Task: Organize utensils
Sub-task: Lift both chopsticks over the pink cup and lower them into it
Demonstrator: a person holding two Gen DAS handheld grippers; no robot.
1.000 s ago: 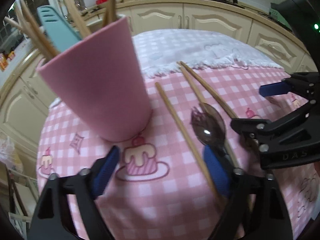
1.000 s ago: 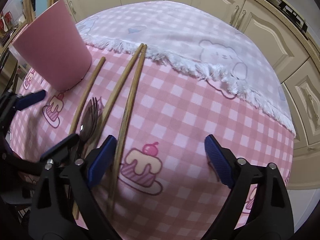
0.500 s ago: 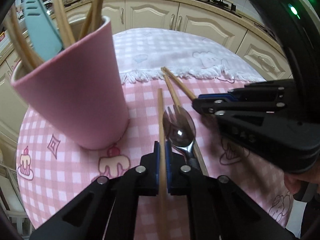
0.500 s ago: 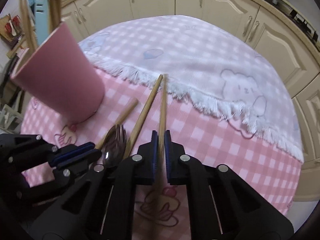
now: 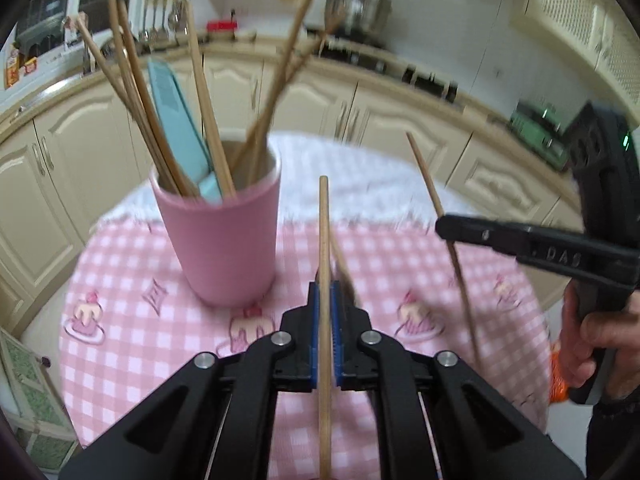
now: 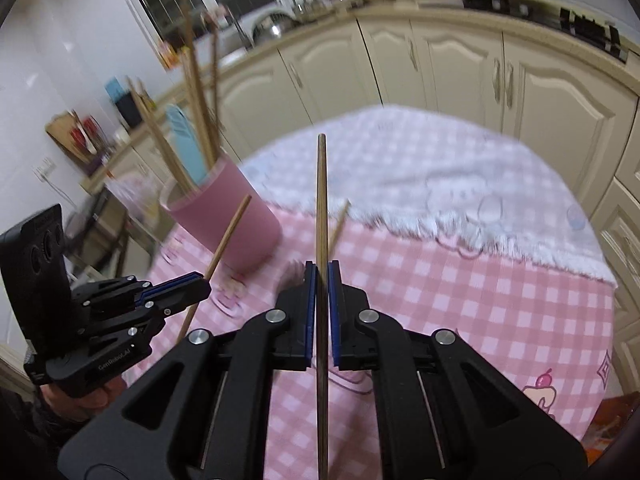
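Note:
My left gripper (image 5: 325, 296) is shut on a wooden chopstick (image 5: 324, 232) and holds it lifted above the table, pointing forward. My right gripper (image 6: 321, 276) is shut on a second wooden chopstick (image 6: 321, 192), also lifted; it shows in the left wrist view (image 5: 436, 200) too. A pink cup (image 5: 220, 240) with several chopsticks and a light blue utensil (image 5: 176, 120) stands left of both grippers, also in the right wrist view (image 6: 228, 220). Another chopstick (image 6: 339, 224) and a blurred metal spork (image 6: 292, 276) lie on the cloth below.
The round table has a pink checked cloth (image 5: 120, 320) with a white fringed cloth (image 6: 420, 176) on its far half. Cream kitchen cabinets (image 6: 460, 72) ring the table. The left gripper appears at the left of the right wrist view (image 6: 176, 288).
Both grippers closed on a chopstick each, then lifted them off the cloth and tilted upward, so the views now look across the table toward the cabinets.

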